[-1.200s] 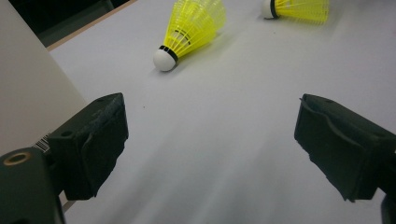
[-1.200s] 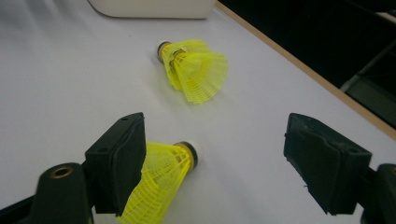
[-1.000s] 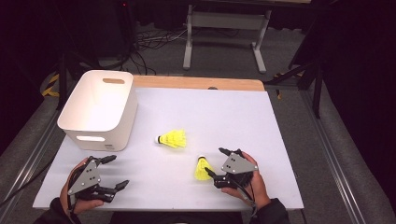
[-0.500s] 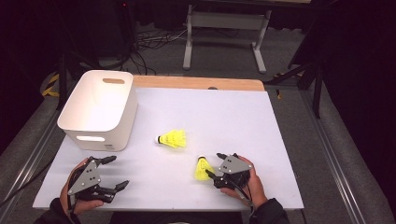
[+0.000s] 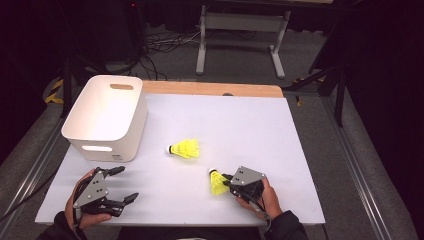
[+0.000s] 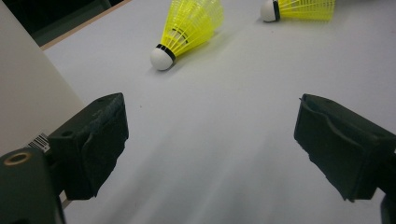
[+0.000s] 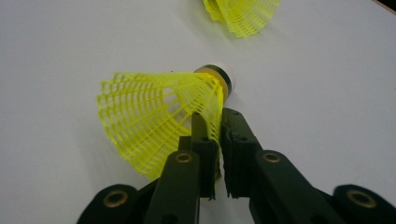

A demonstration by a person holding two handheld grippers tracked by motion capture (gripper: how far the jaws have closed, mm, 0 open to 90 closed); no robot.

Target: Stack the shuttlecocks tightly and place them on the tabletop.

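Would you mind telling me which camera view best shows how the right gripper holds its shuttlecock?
The right gripper view: its jaws pinch the mesh skirt of the held shuttlecock. The high view shows the right gripper beside it, small. The left gripper view shows it far off, cropped at the top edge.

High view: fixed above your side of the table (image 5: 260,125), facing fwd and down, far enough to take in the whole top. Left gripper view: sits low betw its tongs (image 6: 210,140), close to the surface, facing both shuttlecocks. Right gripper view: v. close, along its tongs (image 7: 219,140). All three share the near shuttlecock (image 5: 217,182) (image 6: 189,30) (image 7: 159,116).
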